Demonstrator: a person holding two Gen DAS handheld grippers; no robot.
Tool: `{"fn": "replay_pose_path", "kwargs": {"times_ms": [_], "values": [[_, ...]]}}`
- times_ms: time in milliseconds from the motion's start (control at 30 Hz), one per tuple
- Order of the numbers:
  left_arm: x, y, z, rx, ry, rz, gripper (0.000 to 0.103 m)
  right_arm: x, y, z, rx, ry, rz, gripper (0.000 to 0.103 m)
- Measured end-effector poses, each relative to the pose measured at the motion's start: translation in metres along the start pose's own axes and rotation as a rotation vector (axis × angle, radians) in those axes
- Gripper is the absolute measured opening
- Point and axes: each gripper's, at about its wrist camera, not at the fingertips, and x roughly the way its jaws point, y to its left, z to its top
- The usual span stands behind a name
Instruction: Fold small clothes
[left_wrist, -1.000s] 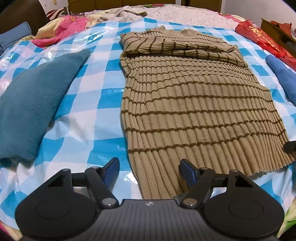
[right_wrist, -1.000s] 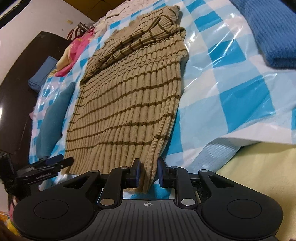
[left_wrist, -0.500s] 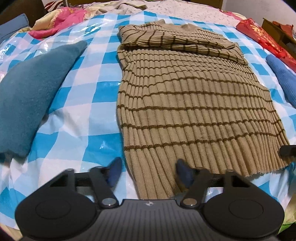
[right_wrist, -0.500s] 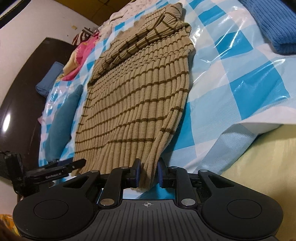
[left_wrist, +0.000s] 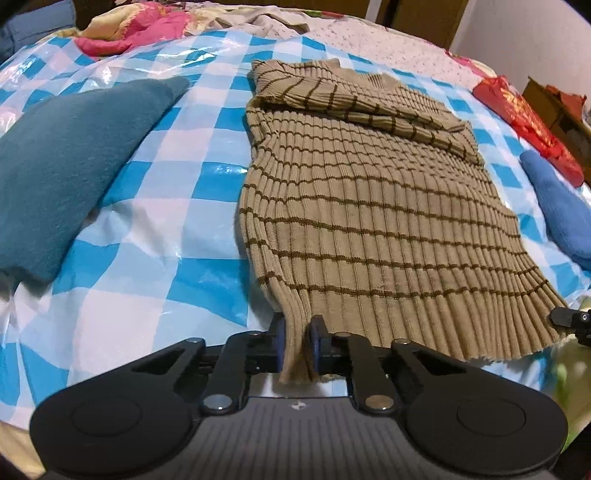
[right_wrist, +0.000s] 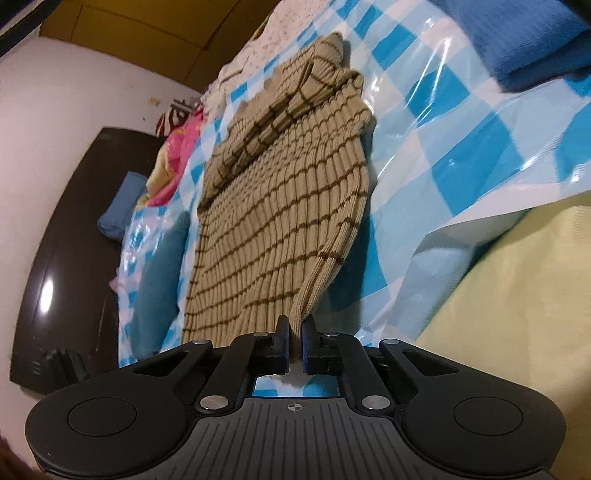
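Tan striped ribbed sweater (left_wrist: 369, 206) lies flat mid-frame on blue-checked plastic sheet (left_wrist: 155, 236); left gripper (left_wrist: 296, 341) and right gripper (right_wrist: 293, 341) closing, each pinching a bottom hem corner.

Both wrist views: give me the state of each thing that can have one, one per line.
Sweater: flat on the checkered sheet, sleeves folded across the chest, hem corners pinched.
Left gripper: jaws closing on the hem's left corner.
Right gripper: jaws closing on the hem's right corner.
Teal garment: folded, beside the sweater.
Blue garment: folded, on the other side.
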Motion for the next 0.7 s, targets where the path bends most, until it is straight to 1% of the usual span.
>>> {"fn": "replay_pose_path", "kwargs": {"times_ms": [100,200,267,333,433,633,700], "values": [[-0.009,0.009,-0.001,-0.045,-0.013,-0.022,0.021,-0.011,-0.003,0.001,0.013,-0.033,0.012,0.005],[-0.011,0.019,-0.004,-0.086,-0.01,-0.03,0.021,-0.02,-0.006,0.002,0.024,-0.054,0.004,0.004],[-0.006,0.021,-0.005,-0.086,-0.001,-0.013,0.021,-0.021,-0.009,0.002,0.028,-0.055,-0.007,0.004],[0.0,0.021,-0.005,-0.095,0.018,-0.019,0.021,-0.019,-0.01,0.001,0.03,-0.048,-0.013,0.004],[0.004,0.022,-0.002,-0.103,0.021,-0.017,0.022,-0.016,-0.01,-0.001,0.033,-0.041,-0.016,0.004],[0.008,0.023,0.003,-0.101,0.009,0.0,0.029,-0.014,-0.01,0.0,0.032,-0.032,-0.019,0.004],[0.01,0.02,0.002,-0.091,0.013,-0.005,0.033,-0.013,-0.01,0.0,0.034,-0.03,-0.018,0.004]]}}
